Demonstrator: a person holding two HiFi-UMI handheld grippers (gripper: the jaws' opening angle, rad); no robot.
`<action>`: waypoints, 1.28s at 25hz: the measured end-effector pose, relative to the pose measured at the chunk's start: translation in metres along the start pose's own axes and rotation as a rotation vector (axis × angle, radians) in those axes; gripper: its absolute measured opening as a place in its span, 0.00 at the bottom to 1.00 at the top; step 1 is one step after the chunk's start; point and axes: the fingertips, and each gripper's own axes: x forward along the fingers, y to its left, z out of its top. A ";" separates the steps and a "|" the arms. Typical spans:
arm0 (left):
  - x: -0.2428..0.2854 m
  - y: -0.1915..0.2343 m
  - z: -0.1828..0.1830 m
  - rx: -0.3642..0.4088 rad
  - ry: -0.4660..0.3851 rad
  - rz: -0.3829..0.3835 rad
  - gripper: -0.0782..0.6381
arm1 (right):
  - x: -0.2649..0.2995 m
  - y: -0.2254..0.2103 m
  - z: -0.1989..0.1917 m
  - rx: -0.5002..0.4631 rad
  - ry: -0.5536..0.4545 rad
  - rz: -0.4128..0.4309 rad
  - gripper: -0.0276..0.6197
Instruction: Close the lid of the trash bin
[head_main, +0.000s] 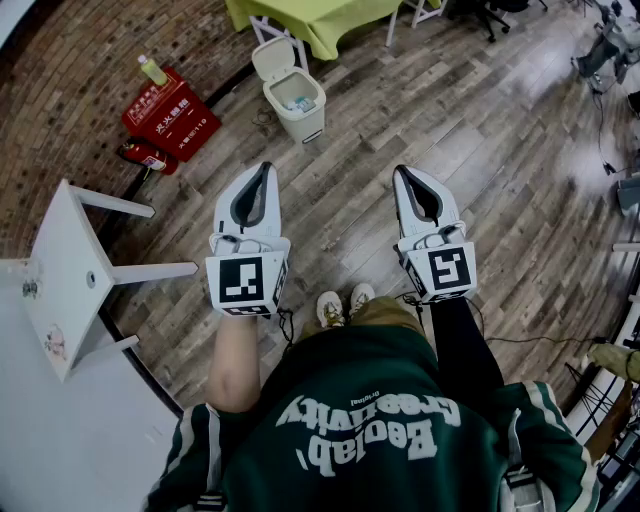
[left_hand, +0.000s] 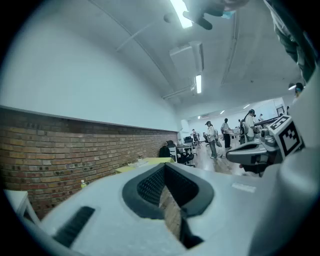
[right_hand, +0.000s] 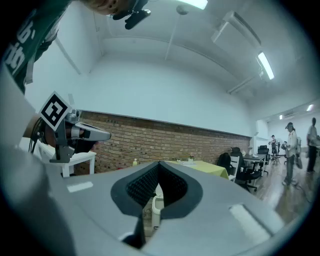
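open floor ahead, clutter on the left

bare wooden floor (head_main: 400, 110) lies between the two grippers and the bin (head_main: 297, 103), with nothing standing on that stretch. the left gripper (head_main: 265, 170) and right gripper (head_main: 400, 172) are side by side and well apart, the gap between them free. the lid (head_main: 272, 58) stands up at the bin's far side, just beside a leg of the green table (head_main: 320, 25), so room behind is tight. left of the bin, a red box (head_main: 172, 115) and an extinguisher (head_main: 145, 155) sit by the brick wall (head_main: 60, 120). a white table (head_main: 65, 270) juts in near the left gripper. right of the bin the floor runs open to the chairs (head_main: 490, 15).
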 end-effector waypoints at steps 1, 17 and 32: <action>-0.007 -0.005 0.006 -0.008 -0.004 -0.007 0.12 | -0.009 0.002 0.005 0.000 -0.003 -0.005 0.06; -0.076 -0.085 0.046 -0.002 -0.070 0.018 0.12 | -0.105 -0.006 0.035 0.012 -0.089 0.001 0.06; -0.090 -0.084 0.054 0.033 -0.101 0.049 0.27 | -0.100 0.005 0.041 0.027 -0.109 0.066 0.21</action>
